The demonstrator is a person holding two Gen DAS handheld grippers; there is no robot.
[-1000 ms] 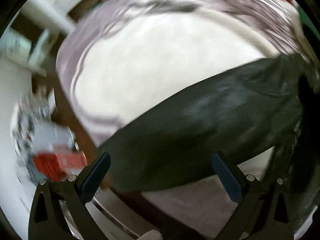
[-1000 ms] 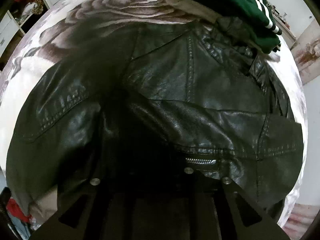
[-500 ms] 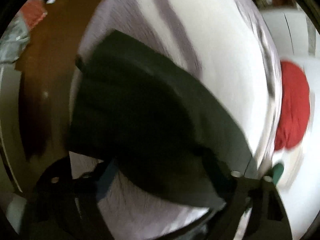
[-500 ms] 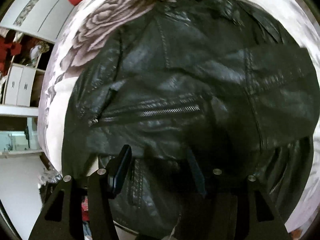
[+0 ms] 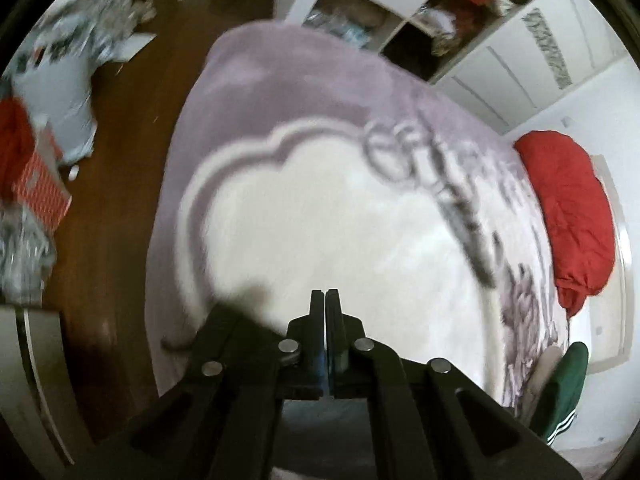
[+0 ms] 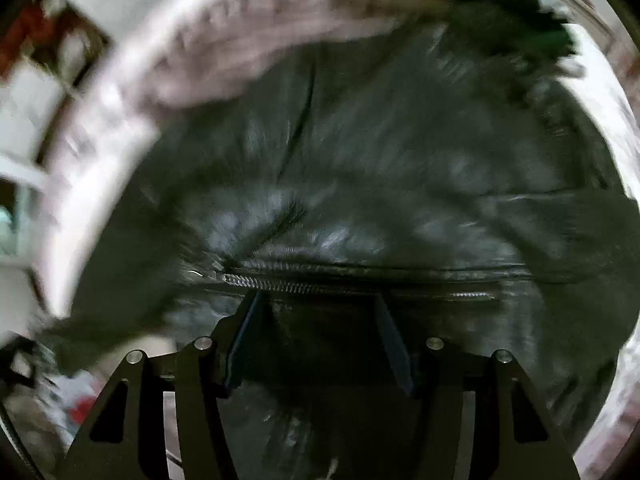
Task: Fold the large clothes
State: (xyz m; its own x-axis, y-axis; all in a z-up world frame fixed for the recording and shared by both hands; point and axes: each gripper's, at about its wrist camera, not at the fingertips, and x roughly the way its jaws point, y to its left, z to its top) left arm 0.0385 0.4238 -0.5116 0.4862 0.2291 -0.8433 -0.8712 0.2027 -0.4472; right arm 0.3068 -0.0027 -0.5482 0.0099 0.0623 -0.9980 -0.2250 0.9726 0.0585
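left tongs [image 5: 325,294] have swung off the black jacket [image 6: 360,168], now together, empty; right tongs [image 6: 320,308] apart above it.

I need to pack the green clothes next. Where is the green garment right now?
In the left wrist view the green garment lies at the lower right edge of the bed, below the red bedding.

A bedroom in a home. A bed with a lilac and white floral blanket [image 5: 320,208] fills the view, a red pillow or duvet [image 5: 568,216] at its far side. White wardrobe doors [image 5: 516,68] and open shelves [image 5: 404,20] stand behind. Blurred clutter, seemingly clothes and boxes, lies on dark wooden floor [image 5: 124,128].
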